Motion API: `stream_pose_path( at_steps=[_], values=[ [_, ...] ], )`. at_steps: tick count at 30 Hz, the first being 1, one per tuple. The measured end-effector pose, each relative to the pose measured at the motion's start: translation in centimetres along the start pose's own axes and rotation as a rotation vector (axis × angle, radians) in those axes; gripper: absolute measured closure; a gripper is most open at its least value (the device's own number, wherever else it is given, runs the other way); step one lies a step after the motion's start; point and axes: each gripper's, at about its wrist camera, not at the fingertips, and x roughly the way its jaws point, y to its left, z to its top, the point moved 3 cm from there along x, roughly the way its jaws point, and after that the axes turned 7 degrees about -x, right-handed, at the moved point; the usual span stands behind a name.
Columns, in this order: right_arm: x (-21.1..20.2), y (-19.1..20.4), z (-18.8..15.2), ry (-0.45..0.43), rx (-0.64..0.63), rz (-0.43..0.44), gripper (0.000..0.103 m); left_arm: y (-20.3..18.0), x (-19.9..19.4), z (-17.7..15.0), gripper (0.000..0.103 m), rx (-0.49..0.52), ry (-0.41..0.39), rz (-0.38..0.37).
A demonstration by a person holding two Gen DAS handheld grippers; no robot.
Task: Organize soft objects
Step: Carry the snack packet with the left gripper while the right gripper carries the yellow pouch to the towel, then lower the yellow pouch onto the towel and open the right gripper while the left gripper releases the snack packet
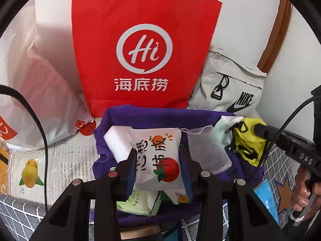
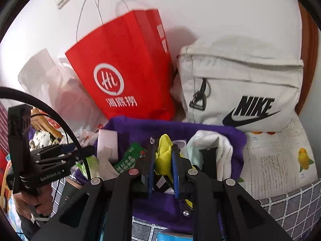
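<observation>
White wall closes off the far side, and against it stand a red paper bag with a "Hi" logo and, to its right, a pale grey Nike bag. Just in front of them a purple towel is spread over a patterned cloth, and the soft things are heaped on it — a white sponge block, a face mask, a green wipes packet.

The left gripper is pinching a white tissue pack printed with persimmons, its pads pressed against both sides, held above the middle of the towel. The right gripper is clamped narrowly on a yellow mesh pouch with black straps, held over the towel's right part, just beside the face mask.

Risks, as I judge them: the tissue pack is slick plastic and squashy, so a light pinch could let it slide out. The pouch's loose straps hang below the fingers and could snag the face mask or towel edge, dragging them along. Both grippers are working close together over one small pile — their cables and frames could knock each other.
</observation>
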Motion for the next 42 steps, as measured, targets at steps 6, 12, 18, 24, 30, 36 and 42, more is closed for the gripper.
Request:
stream_pose_path(
  at_steps=[6,12,18,24,30,36,42],
  values=[
    [1.9,0.0,-0.8,0.055,-0.024,-0.008,0.087,1.0,0.6,0.0,0.065,-0.02,0.011,0.009],
    [2.9,0.6,-1.2,0.076,-0.055,-0.013,0.087,1.2,1.5,-0.2,0.065,-0.018,0.033,0.009],
    [4.6,1.8,-1.9,0.114,-0.086,0.001,0.087,1.2,1.5,-0.1,0.065,-0.023,0.037,-0.002],
    [6.0,2.2,-2.5,0.153,-0.097,0.009,0.085,1.1,1.6,-0.2,0.065,-0.02,0.042,-0.007],
    [6.0,2.5,-2.6,0.168,-0.113,0.019,0.077,1.1,1.7,-0.1,0.065,-0.018,0.047,-0.004],
    [4.8,2.2,-2.0,0.128,-0.099,0.026,0.053,0.0,2.0,-0.4,0.065,-0.003,0.057,-0.001],
    [2.7,0.7,-1.2,0.09,-0.069,0.001,0.053,-1.5,2.4,-1.0,0.065,0.02,0.082,-0.027]
  ],
)
